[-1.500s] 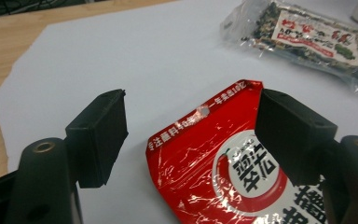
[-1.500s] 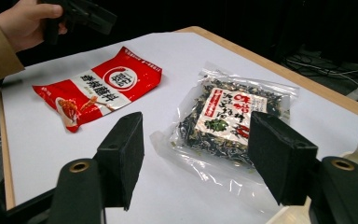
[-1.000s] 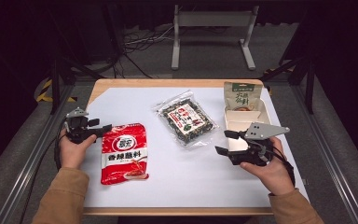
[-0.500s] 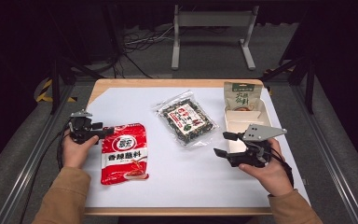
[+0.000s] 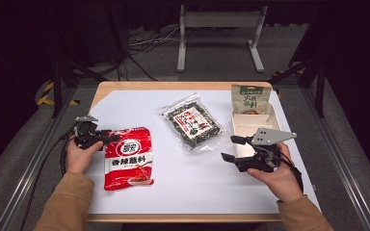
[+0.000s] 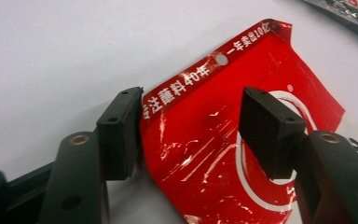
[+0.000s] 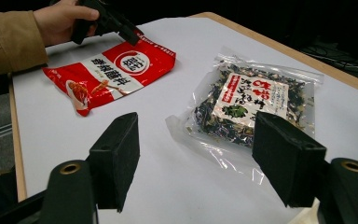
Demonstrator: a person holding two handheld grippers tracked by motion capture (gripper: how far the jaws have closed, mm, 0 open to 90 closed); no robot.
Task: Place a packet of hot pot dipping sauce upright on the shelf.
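Observation:
A red snack packet (image 5: pixel 127 159) lies flat on the white table cover at the left. My left gripper (image 5: pixel 113 139) is at its upper left corner. In the left gripper view the jaws of my left gripper (image 6: pixel 191 126) straddle the raised corner of the red packet (image 6: pixel 214 130); they have just been closing, a wide gap remains, and one pad (image 6: pixel 121 133) touches the packet's edge. My right gripper (image 5: pixel 231 148) hovers open and empty at the right, pointing left. From the right gripper view, the red packet (image 7: pixel 112 70) lies far left with the left gripper (image 7: pixel 121 25) at its corner.
A clear bag of dark dried seaweed (image 5: pixel 191 122) lies mid-table, straight ahead of my right gripper (image 7: pixel 196 158). A green pouch (image 5: pixel 249 98) stands at the back right behind a white divided tray (image 5: pixel 243 132). The wooden table edge (image 5: pixel 173 85) borders the white cover.
The left gripper has shifted slightly onto the red packet's corner and its jaws have narrowed around it. The right hand and gripper have stayed still.

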